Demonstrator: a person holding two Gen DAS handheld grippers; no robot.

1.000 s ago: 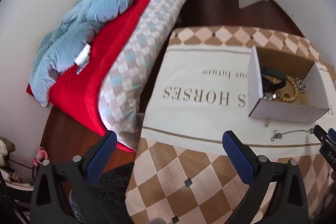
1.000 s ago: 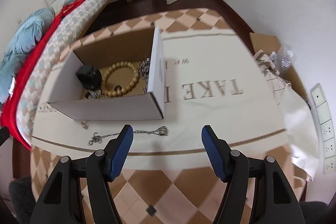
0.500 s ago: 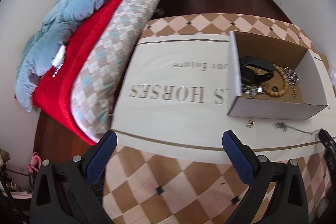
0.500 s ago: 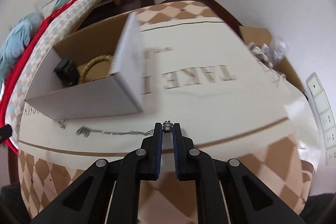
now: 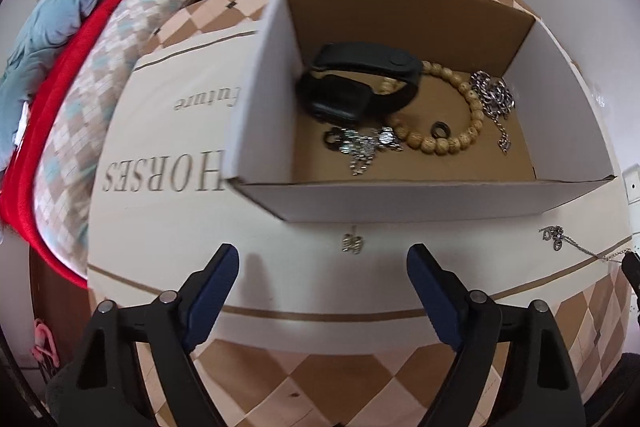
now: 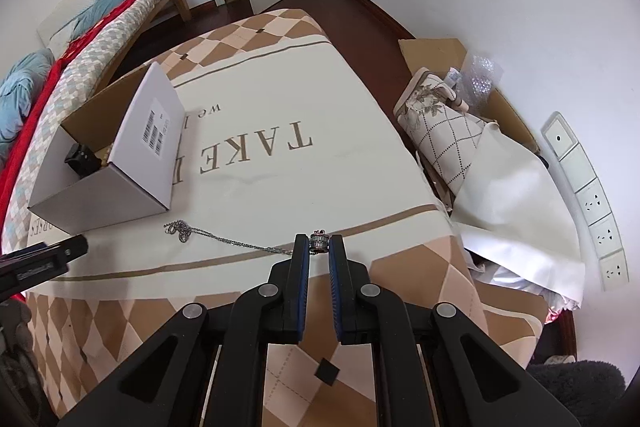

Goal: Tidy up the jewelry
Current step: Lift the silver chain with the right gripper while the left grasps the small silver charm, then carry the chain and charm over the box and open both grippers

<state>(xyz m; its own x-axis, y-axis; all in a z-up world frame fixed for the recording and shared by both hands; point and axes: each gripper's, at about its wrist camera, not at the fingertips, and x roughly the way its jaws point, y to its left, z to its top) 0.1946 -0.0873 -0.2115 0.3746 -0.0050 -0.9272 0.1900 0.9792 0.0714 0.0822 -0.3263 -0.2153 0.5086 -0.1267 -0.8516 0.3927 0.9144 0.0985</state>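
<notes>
Necklace [image 6: 236, 241]: lower centre of right view, chain trailing left on the surface [image 6: 304, 187], pendant pinched by the right tool [image 6: 319, 247]. Box [image 5: 400, 195]: centre of left view. Left tool [image 5: 322, 267]: spread, jaws just been closing, nothing between; charm [image 5: 352, 242] just beyond.

Matt cardboard box [image 5: 420, 203], shiny metal chain [image 6: 224, 237], wooden beads [image 5: 448, 143]

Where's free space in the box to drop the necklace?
Box: bare floor along the near wall, and the far right corner behind the silver chain. Crowded at mid-left: watch, bead bracelet and silver cluster overlap. On the cloth, the patch around "TAKE" is bare.
</notes>
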